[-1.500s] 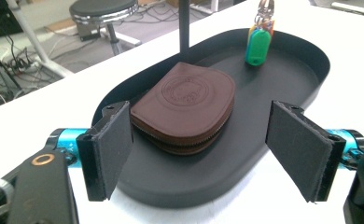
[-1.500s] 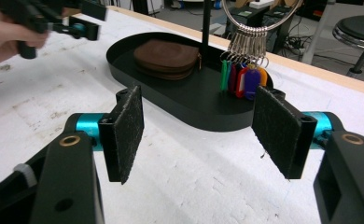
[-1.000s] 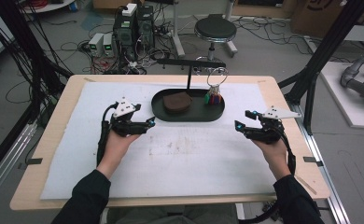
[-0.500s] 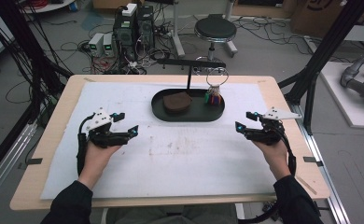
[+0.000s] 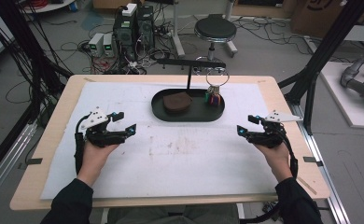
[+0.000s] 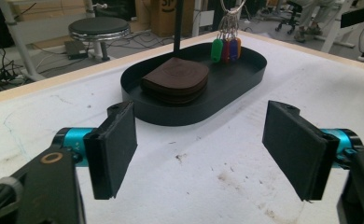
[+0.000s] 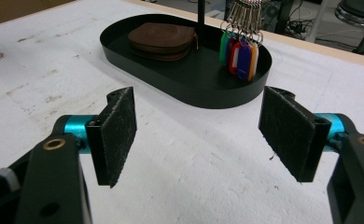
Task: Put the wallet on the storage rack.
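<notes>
A black oval tray sits at the back middle of the white mat. A brown leather pouch lies in its left half. Coloured key tags hang on a ring from a black T-shaped stand in its right half. My left gripper is open over the mat, left of the tray, with nothing between its pads. My right gripper is open over the mat, right of the tray, and holds nothing.
The white mat covers most of the wooden table. Black frame posts stand at the table's sides. A stool, computer boxes and cables lie on the floor behind.
My left gripper has moved left and toward the near edge, away from the tray. The right gripper has barely shifted. Both stay open.
</notes>
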`<state>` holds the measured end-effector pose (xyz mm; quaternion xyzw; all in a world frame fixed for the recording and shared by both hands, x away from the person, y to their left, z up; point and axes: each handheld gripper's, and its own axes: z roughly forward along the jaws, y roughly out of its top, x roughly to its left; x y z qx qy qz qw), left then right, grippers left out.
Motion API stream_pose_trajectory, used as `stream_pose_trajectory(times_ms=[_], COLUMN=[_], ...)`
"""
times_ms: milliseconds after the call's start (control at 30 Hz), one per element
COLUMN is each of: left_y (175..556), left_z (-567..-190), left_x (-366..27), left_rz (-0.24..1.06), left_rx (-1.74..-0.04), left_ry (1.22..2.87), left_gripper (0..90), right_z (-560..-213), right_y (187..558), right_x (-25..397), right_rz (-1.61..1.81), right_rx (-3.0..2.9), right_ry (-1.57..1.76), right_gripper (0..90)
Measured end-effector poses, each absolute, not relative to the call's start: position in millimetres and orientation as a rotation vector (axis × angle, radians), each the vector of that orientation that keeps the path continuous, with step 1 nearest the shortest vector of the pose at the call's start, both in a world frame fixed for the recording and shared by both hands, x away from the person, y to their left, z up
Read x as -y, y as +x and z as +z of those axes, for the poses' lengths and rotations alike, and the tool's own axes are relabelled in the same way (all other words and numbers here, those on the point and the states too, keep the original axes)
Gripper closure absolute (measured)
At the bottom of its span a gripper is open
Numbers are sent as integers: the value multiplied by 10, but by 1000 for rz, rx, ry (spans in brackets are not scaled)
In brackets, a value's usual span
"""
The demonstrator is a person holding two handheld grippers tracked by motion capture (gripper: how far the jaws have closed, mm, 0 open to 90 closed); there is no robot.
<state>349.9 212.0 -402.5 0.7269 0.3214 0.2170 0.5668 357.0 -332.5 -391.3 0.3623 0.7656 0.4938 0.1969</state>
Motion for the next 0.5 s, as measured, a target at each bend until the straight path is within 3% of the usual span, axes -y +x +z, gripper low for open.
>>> stream_pose_trajectory(times_ms=[500], left_y=[3506], left_z=[-4024], left_x=[-2130], left_rz=[523], left_rx=[-759], left_ry=[1716], left_gripper=[269], right_z=[-3919], right_y=[3576], right_x=[3338], right_rz=[1378], right_rx=[-2143], right_ry=[1012], right_gripper=[281])
